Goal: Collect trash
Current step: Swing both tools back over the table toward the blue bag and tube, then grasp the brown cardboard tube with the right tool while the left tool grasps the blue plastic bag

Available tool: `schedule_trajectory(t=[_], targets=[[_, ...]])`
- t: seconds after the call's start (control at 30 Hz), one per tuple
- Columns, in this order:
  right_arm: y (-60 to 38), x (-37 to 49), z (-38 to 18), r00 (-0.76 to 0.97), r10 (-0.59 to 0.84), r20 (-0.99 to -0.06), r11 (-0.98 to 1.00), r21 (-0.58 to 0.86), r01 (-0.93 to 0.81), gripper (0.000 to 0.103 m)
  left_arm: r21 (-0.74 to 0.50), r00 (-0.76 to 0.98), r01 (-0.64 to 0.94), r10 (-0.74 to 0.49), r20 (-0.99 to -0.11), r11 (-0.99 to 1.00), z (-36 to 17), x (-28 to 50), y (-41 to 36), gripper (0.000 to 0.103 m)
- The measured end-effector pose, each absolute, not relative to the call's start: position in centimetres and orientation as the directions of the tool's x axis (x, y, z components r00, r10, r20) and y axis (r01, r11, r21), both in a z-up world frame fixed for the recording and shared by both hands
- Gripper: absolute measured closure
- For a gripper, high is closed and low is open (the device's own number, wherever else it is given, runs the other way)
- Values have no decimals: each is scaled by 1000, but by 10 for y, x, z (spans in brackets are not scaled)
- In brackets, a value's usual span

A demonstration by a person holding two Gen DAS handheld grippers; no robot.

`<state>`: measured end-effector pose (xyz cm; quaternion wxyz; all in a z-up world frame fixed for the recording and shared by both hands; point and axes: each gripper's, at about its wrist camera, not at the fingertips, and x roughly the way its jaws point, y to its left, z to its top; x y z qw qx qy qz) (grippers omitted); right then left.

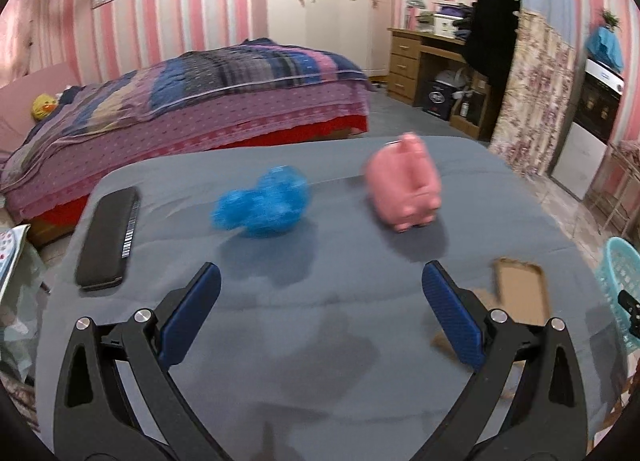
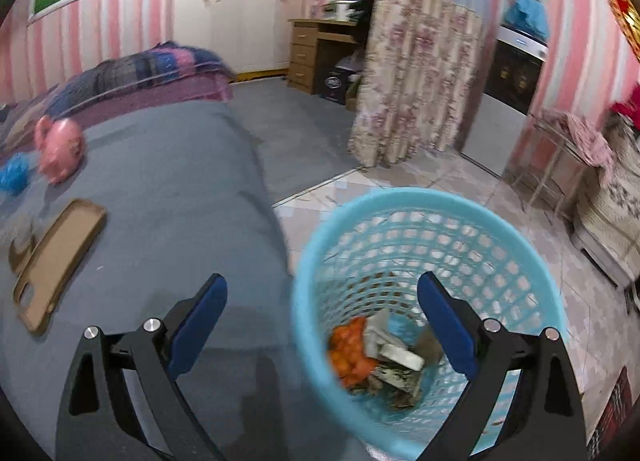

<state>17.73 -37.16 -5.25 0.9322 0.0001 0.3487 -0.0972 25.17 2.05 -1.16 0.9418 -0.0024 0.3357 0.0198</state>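
- On the grey-covered table point(image 1: 304, 325), far left, a black case point(image 1: 107, 239) with a barcode strip lies flat, well apart from everything else.
- The left gripper point(image 1: 320, 289) hangs above bare cloth with its blue-padded jaws spread wide, nothing between them.
- Ahead of it, a crumpled blue plastic bag point(image 1: 262, 203) sits on the cloth; nothing stands between it and the jaws.
- Right of the bag stands a pink piggy bank point(image 1: 404, 181), close by but not touching.
- A tan phone case point(image 2: 60, 261) lies flat near the table's right edge.
- The right gripper point(image 2: 322, 293), jaws wide and empty, hangs partly above the light-blue mesh basket point(image 2: 520, 261) on the tiled floor just beside the table.
- In the basket lie orange netting point(image 2: 350, 353) and pale scraps point(image 2: 396, 353).
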Motion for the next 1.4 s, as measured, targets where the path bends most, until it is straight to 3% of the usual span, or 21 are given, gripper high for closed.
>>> schedule_trajectory(t=[0.47,0.57,0.87,0.9,0.97,1.0,1.1,1.4], targets=[[-244,193,-34,789,91,-608,994,2,-113,9,17,721,-160,128,-681,987,-42,234,124,6],[-210,205,-32,761,169,-627,980,28,-195,9,19,722,-174,141,-677,985,-42,226,140,6],[-133,228,-52,674,200,-711,945,-41,-324,10,-1,705,-201,144,-695,980,-51,216,164,6],[-125,228,-56,664,197,-721,940,-53,-337,12,-1,705,-202,145,-694,979,-51,216,165,6],[-118,229,-60,648,203,-734,933,-56,-355,31,-4,708,-203,144,-692,979,-50,216,167,6],[-116,229,-60,646,203,-736,932,-58,-358,49,-5,709,-203,143,-691,979,-49,216,167,6],[-116,227,-57,657,220,-721,930,-47,-364,56,-11,711,-202,139,-689,979,-49,216,167,6],[-136,247,-42,717,208,-665,953,-26,-301,57,-9,728,-155,108,-677,988,-42,237,146,6]])
